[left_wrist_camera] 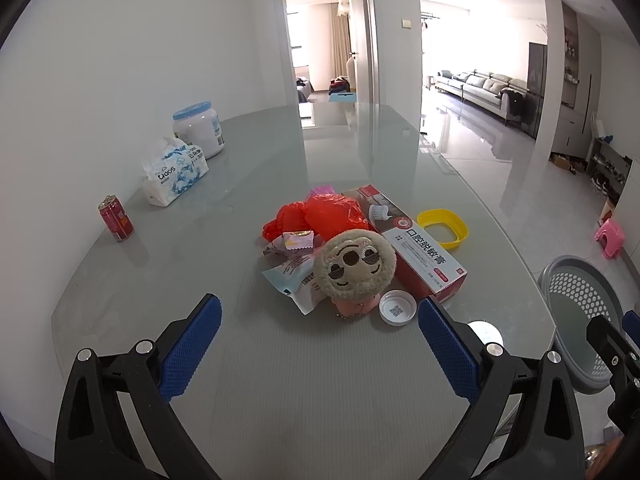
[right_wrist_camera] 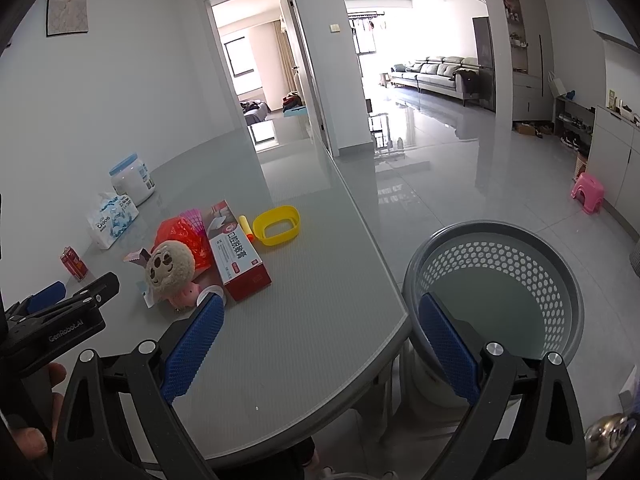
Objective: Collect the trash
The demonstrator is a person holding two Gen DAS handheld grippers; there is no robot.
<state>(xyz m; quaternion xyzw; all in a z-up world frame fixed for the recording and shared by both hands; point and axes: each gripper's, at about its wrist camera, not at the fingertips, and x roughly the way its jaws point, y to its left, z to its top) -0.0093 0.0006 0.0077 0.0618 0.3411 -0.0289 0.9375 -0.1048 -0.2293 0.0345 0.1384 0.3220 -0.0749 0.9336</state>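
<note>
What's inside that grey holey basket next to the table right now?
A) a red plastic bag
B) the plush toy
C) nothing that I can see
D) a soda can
C: the grey basket shows a bare bottom in the right wrist view, while the trash pile sits on the table.

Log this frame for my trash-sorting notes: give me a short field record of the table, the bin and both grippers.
surface: grey table
pile: red plastic bag, toothpaste box, plush toy, white lid, wrappers
apart: yellow ring, soda can, tissue pack, white jar
bin: grey perforated basket, beside table, empty
left gripper: open, holding nothing
right gripper: open, holding nothing
</note>
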